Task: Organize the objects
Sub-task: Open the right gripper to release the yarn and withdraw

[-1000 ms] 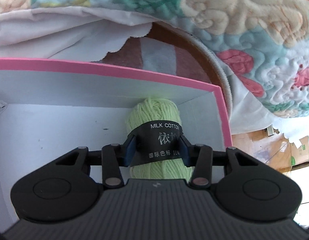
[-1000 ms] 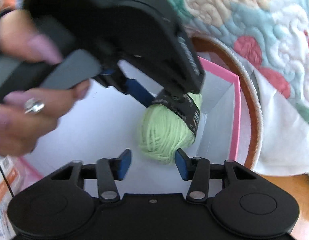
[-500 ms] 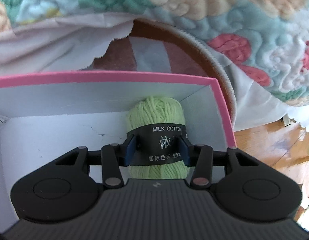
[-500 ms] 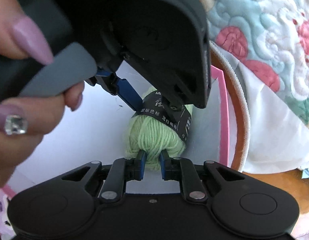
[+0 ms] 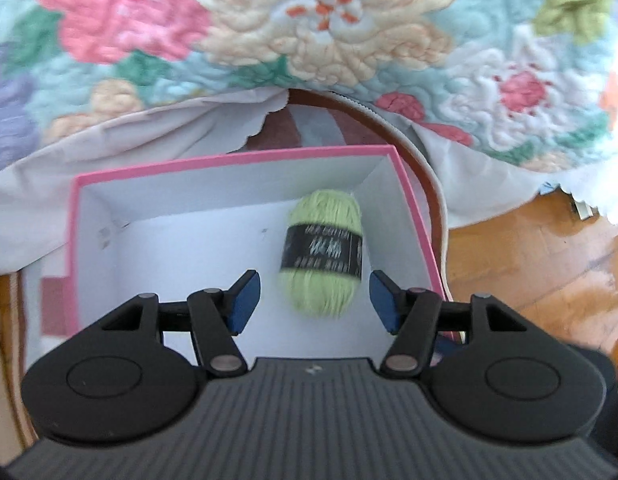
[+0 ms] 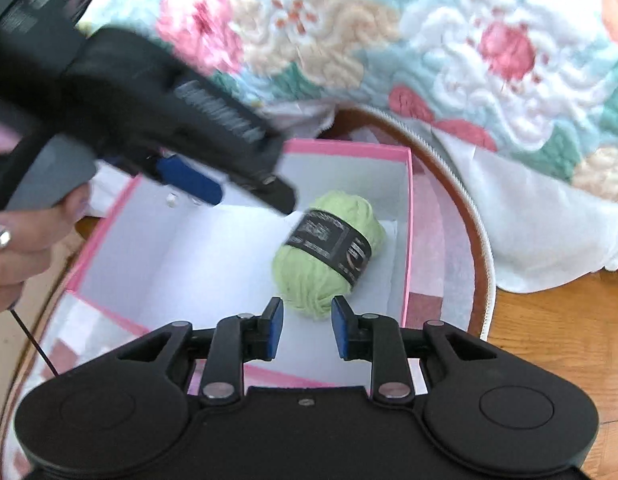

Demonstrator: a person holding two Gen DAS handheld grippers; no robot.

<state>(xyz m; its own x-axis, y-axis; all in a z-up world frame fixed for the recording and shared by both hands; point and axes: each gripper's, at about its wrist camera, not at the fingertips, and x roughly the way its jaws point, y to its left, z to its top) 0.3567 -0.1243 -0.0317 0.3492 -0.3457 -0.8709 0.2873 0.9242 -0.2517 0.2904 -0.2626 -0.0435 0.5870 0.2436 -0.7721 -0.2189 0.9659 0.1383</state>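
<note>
A light green yarn ball (image 5: 323, 252) with a black paper band lies on the white floor of the pink-rimmed box (image 5: 229, 158), close to its far right corner. My left gripper (image 5: 313, 300) hangs above it, jaws opening, pads well clear of the wool. In the right wrist view the same yarn ball (image 6: 329, 248) rests in the box (image 6: 349, 146). The left gripper's blue pad (image 6: 189, 182) hovers up and to its left. My right gripper (image 6: 308, 328) is just short of the yarn's near end, jaws opening from a narrow gap with nothing between them.
The box sits inside a round brown-rimmed case (image 5: 433, 200) lined with white paper. A floral quilt (image 5: 329, 20) and a white sheet (image 5: 109, 140) overhang behind it. Wooden floor (image 5: 529, 260) lies to the right. A person's hand (image 6: 25, 248) with a ring holds the left gripper.
The left gripper let go of the yarn ball, spread its jaws and rose. The right gripper, shut beside the yarn half a second ago, has parted slightly and pulled back. The yarn stays in the box.
</note>
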